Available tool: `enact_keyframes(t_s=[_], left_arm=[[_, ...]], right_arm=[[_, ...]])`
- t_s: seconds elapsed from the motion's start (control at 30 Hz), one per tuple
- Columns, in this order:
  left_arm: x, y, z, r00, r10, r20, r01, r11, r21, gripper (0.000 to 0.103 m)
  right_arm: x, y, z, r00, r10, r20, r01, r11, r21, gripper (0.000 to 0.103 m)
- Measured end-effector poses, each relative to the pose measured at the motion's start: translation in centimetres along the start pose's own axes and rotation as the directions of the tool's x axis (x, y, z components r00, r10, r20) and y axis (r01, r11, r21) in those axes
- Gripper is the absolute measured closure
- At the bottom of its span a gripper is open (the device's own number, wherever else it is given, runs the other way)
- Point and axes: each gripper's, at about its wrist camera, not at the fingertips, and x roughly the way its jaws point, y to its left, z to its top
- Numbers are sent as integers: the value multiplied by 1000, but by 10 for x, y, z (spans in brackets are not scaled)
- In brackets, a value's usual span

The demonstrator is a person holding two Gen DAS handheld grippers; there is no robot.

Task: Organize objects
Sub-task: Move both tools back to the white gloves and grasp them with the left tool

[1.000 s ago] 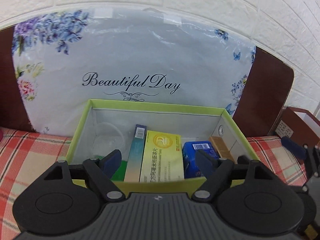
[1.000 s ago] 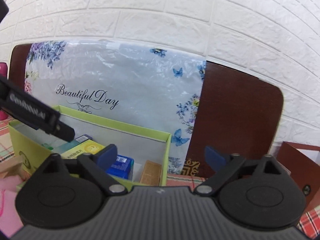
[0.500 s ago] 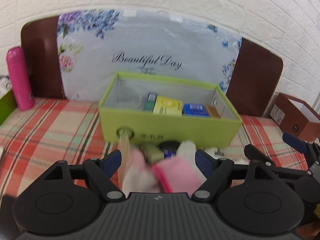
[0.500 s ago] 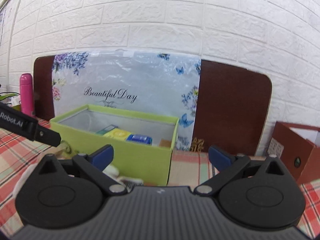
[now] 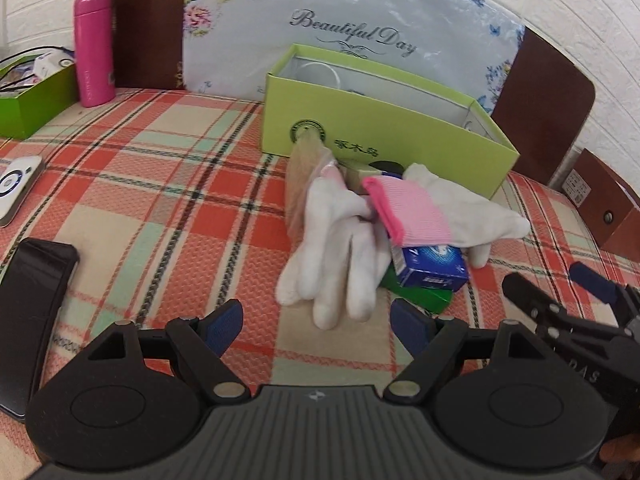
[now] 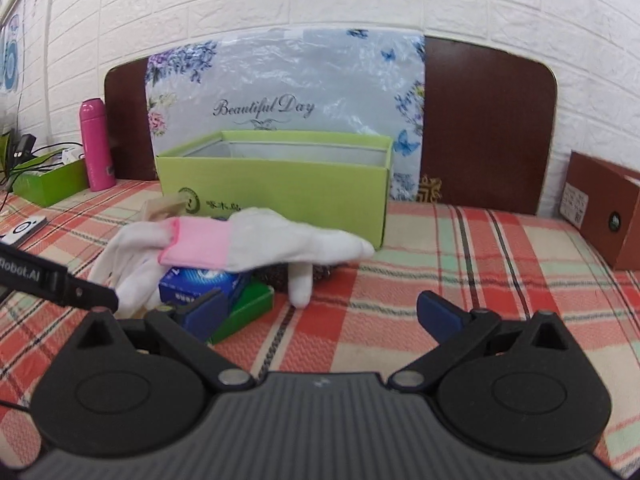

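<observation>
1. The left gripper [image 5: 318, 320] hovers low over the checked bench [image 5: 160, 184], fingers spread wide and holding nothing, aimed at the pile near the bench's middle.
2. The right gripper [image 6: 320, 312] sits beside it, fingers likewise released and empty; its left finger lies just in front of the green box [image 6: 244, 312].
3. The pile lies just in front of the lime storage box [image 5: 380, 128], which stands toward the bench's back edge. White gloves [image 5: 336, 252] sprawl over it, one with a pink cuff [image 5: 408, 212], draped across a blue carton [image 5: 432, 266] that rests on the green box.
4. Since the gloves cover the cartons, they probably need lifting first; being limp, they may drag the blue carton along.
5. A pink bottle [image 5: 94, 44] stands at the back left corner, well apart.
</observation>
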Motion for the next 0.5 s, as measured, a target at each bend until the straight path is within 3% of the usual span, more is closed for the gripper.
enact_keyframes(t_s=[0.2,0.37,0.4,0.43,0.5], left_arm=[[3,7,6,1000,-15,24,16,1000,-25,19],[22,7,17,999,-27,21,28,999,-29,19],[26,8,20,999,-29,18,29,999,-34,19],[30,9,23,999,-32,15,32,999,-41,20],[36,11,29,999,-53,11,54,997,-55,24]], right_arm=[[25,16,22,999,31,45,-27,997,-74,0],[52,27,26,999,38,18,-36,992,-120,3],[54,29,24,999,46,8,-45,991,-124,17],[56,29,24,998,60,-7,-61,990,-126,44],[54,27,23,996,85,-22,-87,990,-108,79]])
